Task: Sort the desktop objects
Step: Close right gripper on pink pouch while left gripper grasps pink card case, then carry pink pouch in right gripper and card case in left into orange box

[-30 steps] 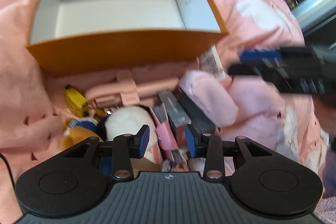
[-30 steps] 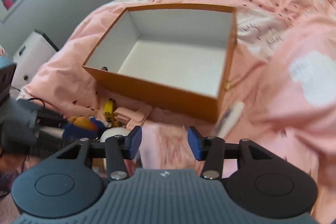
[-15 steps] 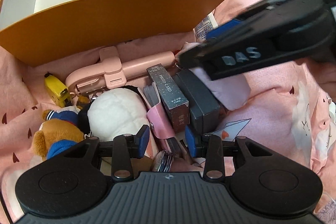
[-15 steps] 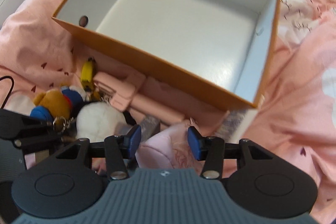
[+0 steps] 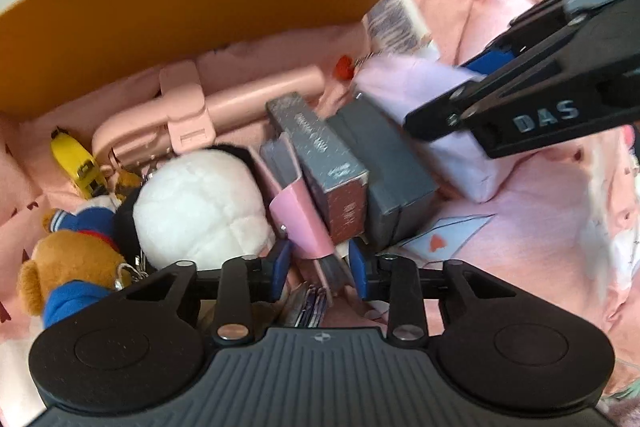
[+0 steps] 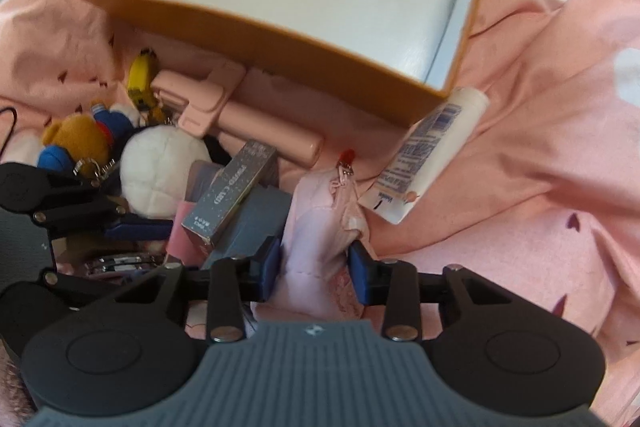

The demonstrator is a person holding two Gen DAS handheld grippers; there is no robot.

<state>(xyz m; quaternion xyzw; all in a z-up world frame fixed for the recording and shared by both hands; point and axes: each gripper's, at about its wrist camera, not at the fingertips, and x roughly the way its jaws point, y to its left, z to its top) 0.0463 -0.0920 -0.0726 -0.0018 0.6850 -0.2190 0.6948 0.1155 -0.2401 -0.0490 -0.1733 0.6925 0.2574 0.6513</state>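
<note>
A pale pink zip pouch (image 6: 320, 227) lies on the pink bedspread (image 6: 540, 167) in front of the orange box (image 6: 280, 39), beside grey card boxes (image 6: 228, 195). The right gripper (image 6: 314, 267) straddles it, jaws closing with the pouch between the pads (they seem to touch its sides). The left gripper (image 5: 318, 267) is closing around a pink card sleeve (image 5: 300, 219), not yet pressing. Left of it lie a white plush (image 5: 196, 207), a bear (image 5: 68, 267) and a pink stick (image 5: 240, 103); a white tube (image 6: 432, 147) rests against the box corner.
</note>
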